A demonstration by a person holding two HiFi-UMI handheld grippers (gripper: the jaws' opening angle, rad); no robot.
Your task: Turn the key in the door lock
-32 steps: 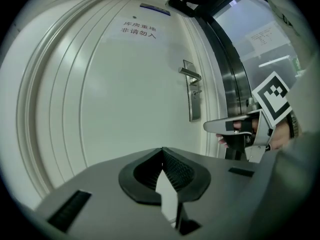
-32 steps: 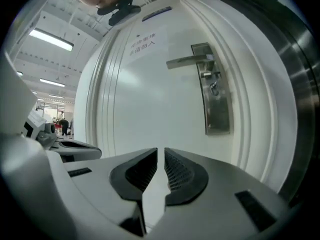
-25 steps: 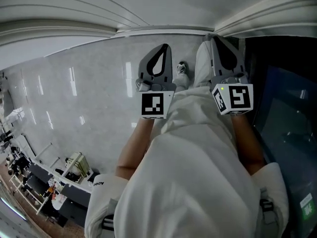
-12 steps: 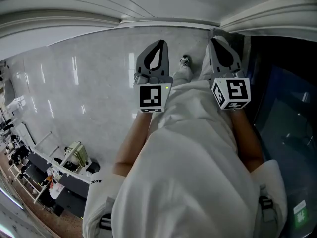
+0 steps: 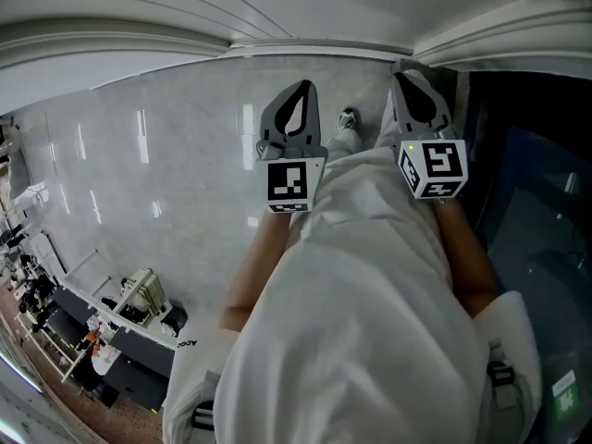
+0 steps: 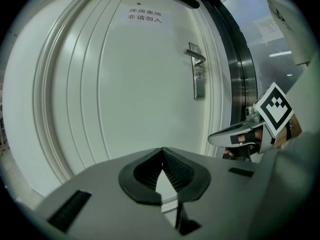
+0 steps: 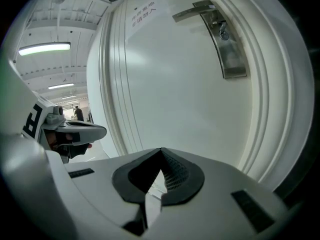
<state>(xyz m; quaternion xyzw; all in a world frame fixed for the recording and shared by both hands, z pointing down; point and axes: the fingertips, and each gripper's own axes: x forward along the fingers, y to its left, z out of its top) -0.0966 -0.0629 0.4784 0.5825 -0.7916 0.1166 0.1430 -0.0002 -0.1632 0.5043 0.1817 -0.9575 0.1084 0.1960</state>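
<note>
Left hand-held gripper (image 6: 161,153) and right hand-held gripper (image 7: 161,153), both clenched on nothing, face a white door (image 6: 125,84). Its lock plate (image 7: 229,51) sits at the upper right of the right gripper view, where the key (image 7: 223,32) is only a small, indistinct shape.

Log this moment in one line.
left gripper: shut, empty | right gripper: shut, empty | door handle: untouched, ahead
</note>
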